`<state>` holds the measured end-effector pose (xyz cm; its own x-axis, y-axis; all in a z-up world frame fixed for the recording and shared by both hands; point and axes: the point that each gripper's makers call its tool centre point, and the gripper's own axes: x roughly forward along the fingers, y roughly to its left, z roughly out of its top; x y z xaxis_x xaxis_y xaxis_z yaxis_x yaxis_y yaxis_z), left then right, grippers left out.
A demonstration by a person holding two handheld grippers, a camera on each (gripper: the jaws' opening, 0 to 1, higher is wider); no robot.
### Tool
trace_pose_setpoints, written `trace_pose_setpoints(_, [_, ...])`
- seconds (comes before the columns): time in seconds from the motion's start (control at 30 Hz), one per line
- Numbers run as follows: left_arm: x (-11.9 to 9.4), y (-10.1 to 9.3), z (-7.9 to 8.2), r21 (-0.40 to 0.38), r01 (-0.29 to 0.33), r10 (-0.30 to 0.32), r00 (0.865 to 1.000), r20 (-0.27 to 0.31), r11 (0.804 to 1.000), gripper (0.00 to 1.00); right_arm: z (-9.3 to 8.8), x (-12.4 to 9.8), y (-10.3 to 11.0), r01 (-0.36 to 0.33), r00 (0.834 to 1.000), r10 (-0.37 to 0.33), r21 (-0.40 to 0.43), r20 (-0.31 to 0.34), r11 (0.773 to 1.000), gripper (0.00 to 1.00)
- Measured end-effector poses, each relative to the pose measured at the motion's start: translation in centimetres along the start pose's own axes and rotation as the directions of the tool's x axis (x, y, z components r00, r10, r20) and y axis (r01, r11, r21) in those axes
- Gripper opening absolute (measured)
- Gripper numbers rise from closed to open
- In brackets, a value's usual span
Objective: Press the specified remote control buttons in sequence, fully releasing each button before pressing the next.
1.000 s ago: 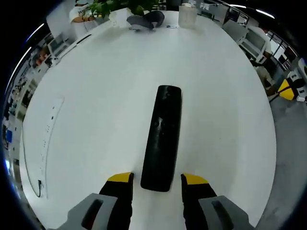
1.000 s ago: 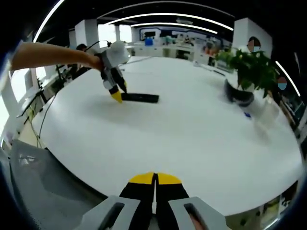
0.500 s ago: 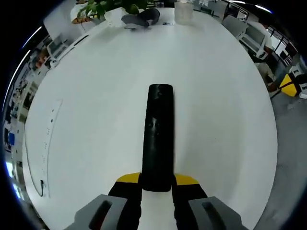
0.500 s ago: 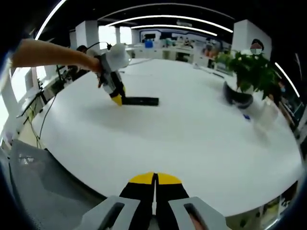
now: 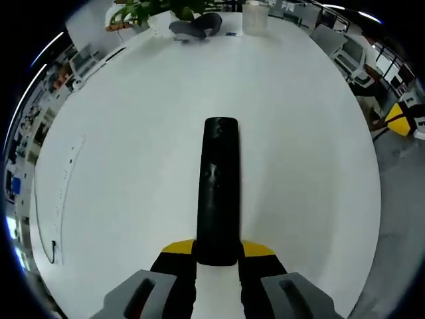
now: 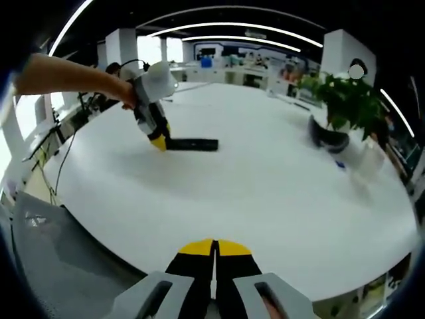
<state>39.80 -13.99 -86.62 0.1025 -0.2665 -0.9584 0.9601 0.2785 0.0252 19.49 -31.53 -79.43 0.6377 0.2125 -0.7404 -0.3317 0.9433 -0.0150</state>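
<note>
Left gripper (image 5: 217, 251) is clamped on the near end of the black remote control (image 5: 218, 193); yellow tips sit on either side of its bottom edge. Remote lies flat on the white round table (image 5: 133, 133), roughly mid-table, well clear of the potted plant (image 5: 156, 9) and clear cup (image 5: 254, 16) at the far edge.

Right gripper (image 6: 214, 249) has its jaws pressed together on nothing, hovering at the table's near edge, well apart from the remote (image 6: 192, 143). From here the left gripper (image 6: 156, 133) shows at the remote's left end, a person's arm behind it.

Step in hand, as I read it: pin the remote so the right gripper can press. Keep the clamp low on the sides, off the button face, don't lift or twist. Bring closed right tips down square on one button, then fully off.

Long axis runs straight away from the left gripper toward the plant side. Buttons too dim to read.
</note>
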Motion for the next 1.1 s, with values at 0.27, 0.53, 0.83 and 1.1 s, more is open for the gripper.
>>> trace_pose_setpoints(0.27, [0.0,-0.9,-0.2,-0.025,-0.009,0.008,1.000,-0.029,1.000,0.23,0.3,-0.1,0.4,-0.023,1.000,0.023,-0.011,0.016,1.000,0.00])
trace_pose_setpoints(0.53, [-0.1,-2.7,-0.7,-0.012,-0.013,0.012,0.998,-0.063,1.000,0.23,0.1,-0.1,0.6,-0.030,1.000,0.030,-0.016,0.006,0.999,0.00])
trace_pose_setpoints(0.83, [-0.3,-3.7,-1.0,-0.033,-0.018,0.015,0.997,-0.070,0.999,0.23,0.0,-0.1,1.3,-0.078,0.997,0.078,-0.003,-0.004,0.997,0.00])
trace_pose_setpoints(1.1, [-0.5,-5.2,-1.6,-0.024,-0.019,0.017,0.995,-0.099,1.000,0.23,-0.3,-0.1,1.9,-0.112,0.994,0.112,-0.011,-0.021,0.994,0.00])
